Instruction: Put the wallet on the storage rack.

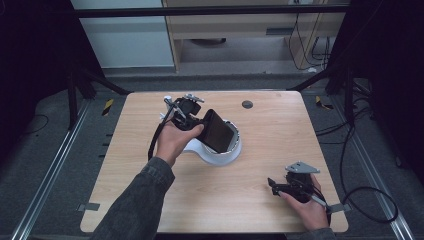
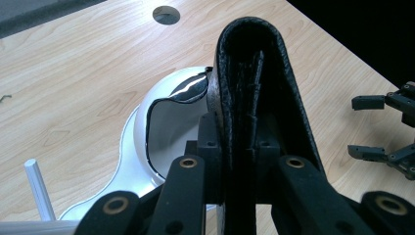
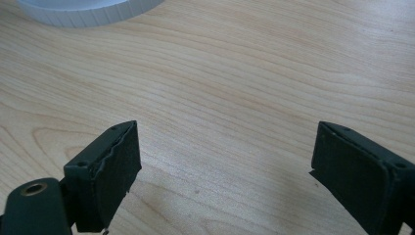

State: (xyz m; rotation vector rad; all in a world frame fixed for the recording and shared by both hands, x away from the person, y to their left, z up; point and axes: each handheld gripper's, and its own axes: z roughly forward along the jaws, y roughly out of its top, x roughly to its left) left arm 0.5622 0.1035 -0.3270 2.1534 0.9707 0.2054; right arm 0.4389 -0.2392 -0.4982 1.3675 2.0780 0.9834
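Note:
A black folded leather wallet [image 1: 220, 131] hangs tilted over a white round holder [image 1: 220, 156] in the middle of the table. My left gripper [image 1: 201, 123] is shut on the wallet's near end. In the left gripper view the wallet [image 2: 254, 73] stands on edge between the jaws of the left gripper [image 2: 240, 134], its fold pointing away, with the white holder [image 2: 142, 142] just behind and left of it. My right gripper [image 1: 273, 186] rests near the table's front right corner, open with nothing in it. In the right gripper view bare wood lies between the right gripper's [image 3: 225, 171] pads.
The wooden table [image 1: 270, 145] has a round grey cable hole [image 1: 247, 104] at the back. A thin white rod [image 2: 39, 193] lies near the left gripper. The holder's rim [image 3: 93, 12] shows at the top of the right gripper view. Dark floor and cables surround the table.

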